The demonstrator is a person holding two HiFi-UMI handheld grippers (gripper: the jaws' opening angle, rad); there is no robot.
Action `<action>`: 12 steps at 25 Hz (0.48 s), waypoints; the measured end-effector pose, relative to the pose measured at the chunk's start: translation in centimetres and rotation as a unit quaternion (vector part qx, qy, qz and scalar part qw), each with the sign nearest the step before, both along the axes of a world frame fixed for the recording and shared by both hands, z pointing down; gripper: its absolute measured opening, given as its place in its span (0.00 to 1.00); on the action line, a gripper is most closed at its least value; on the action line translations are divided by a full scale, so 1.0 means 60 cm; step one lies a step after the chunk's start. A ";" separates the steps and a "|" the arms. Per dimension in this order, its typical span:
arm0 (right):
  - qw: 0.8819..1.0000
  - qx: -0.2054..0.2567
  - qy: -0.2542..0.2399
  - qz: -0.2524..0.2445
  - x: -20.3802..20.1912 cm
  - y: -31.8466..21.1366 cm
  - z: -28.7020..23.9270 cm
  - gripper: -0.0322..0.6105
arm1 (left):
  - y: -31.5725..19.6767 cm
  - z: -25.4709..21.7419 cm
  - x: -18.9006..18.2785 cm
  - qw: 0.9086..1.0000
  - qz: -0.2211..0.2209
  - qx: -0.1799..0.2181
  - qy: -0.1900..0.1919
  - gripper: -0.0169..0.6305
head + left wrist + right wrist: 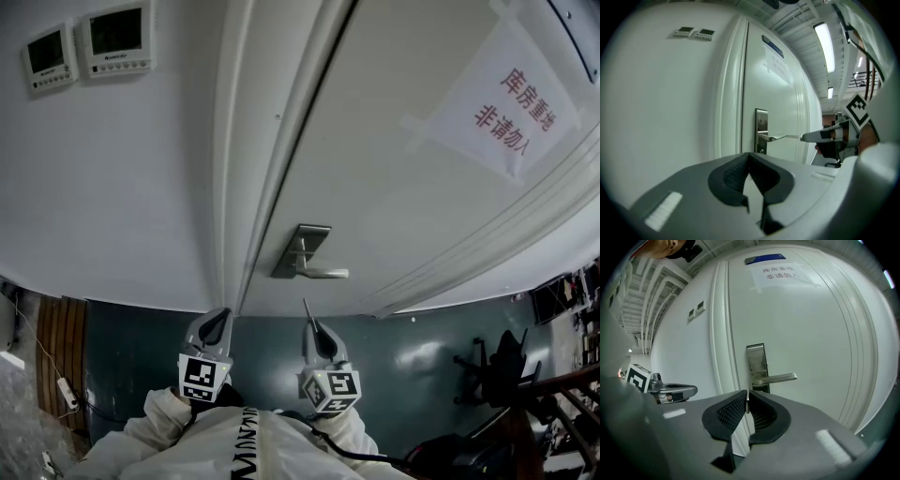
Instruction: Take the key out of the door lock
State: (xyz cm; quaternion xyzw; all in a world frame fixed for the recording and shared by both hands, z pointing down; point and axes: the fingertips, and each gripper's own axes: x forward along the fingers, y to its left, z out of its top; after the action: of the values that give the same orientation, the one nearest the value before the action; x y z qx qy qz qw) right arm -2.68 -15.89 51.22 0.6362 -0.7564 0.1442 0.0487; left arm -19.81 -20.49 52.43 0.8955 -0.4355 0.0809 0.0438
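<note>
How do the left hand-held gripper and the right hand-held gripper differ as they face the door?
The right hand-held gripper pinches a thin key seen edge-on; the left hand-held gripper is shut on nothing. In the head view the right one sits below the door handle, the left one below the door frame. Both are grey and stand clear of the door.

Paper notice (pixel 506 103) on door (pixel 375 178): 库房重地 非请勿入 (red print)
</note>
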 end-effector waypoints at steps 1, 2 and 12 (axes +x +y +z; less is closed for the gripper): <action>1.000 0.001 0.000 -0.006 0.003 0.003 0.000 0.09 | 0.003 -0.002 0.003 1.000 -0.005 0.002 -0.002 0.02; 1.000 0.003 -0.001 -0.011 0.007 0.007 0.000 0.09 | 0.008 -0.003 0.007 1.000 -0.011 0.003 -0.004 0.02; 0.997 0.023 -0.030 -0.073 0.077 0.097 -0.002 0.09 | 0.113 -0.011 0.080 0.996 -0.077 0.019 -0.031 0.02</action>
State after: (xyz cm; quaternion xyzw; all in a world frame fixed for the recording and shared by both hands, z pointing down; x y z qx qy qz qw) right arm 1.92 -10.07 51.10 0.5758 -0.8049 0.1418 0.0212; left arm -15.04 -13.69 51.74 0.8571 -0.5056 0.0964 0.0190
